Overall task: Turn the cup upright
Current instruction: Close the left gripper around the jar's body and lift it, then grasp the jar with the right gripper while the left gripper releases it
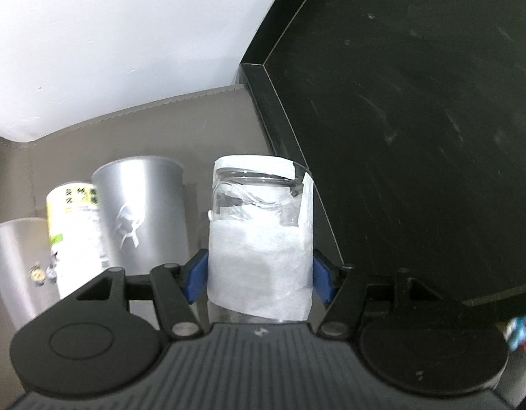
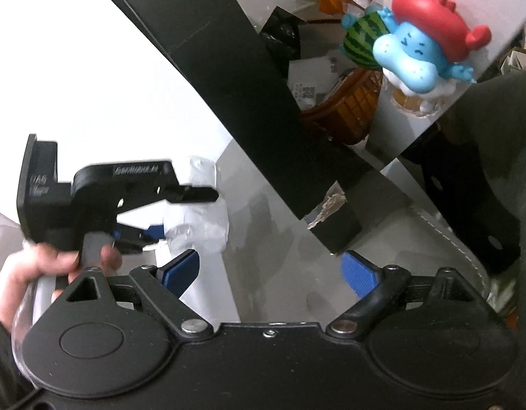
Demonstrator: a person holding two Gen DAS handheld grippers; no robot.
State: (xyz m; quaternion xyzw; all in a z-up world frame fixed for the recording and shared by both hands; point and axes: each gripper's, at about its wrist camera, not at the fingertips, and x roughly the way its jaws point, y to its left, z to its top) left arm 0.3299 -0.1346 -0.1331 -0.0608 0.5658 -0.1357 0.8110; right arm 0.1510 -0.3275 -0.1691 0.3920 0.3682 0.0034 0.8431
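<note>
My left gripper (image 1: pixel 259 275) is shut on a clear glass cup (image 1: pixel 259 225) wrapped in white paper tape, its blue pads pressing both sides. The cup's thick glass end points away from the camera, over the grey mat. The right wrist view shows that left gripper (image 2: pixel 153 235) from the side, held in a hand, with the white-wrapped cup (image 2: pixel 201 225) between its fingers. My right gripper (image 2: pixel 271 271) is open and empty, a little to the right of the held cup.
A silver metal cup (image 1: pixel 143 212), a white and yellow can (image 1: pixel 76 232) and a frosted cup (image 1: pixel 16 263) stand on the grey mat (image 1: pixel 194 130) at the left. A black shelf panel (image 1: pixel 416 136) rises at the right. A blue and red toy (image 2: pixel 423 44) sits beyond.
</note>
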